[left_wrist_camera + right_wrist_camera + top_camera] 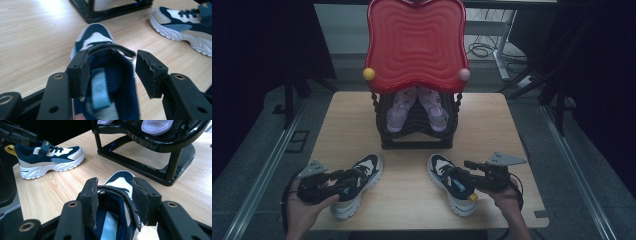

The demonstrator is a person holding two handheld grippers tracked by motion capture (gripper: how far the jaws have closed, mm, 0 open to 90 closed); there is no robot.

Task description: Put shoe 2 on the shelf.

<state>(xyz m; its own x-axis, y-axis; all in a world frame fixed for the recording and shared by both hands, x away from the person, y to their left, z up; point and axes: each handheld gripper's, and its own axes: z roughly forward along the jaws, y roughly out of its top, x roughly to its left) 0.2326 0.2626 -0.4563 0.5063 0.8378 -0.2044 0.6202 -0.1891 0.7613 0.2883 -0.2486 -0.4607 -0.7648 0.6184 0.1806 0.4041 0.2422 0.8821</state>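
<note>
Light wood counter stood on grey floor. Dark curtains hung both sides. Metal rails ran along floor. Cables lay behind, beside a white desk leg.

Left gripper: held low at the near left in the person's left hand, pointing right, jaws parted wide. Right gripper: held at the near right in the right hand, pointing left, jaws parted wide, grey plate uppermost.
</note>
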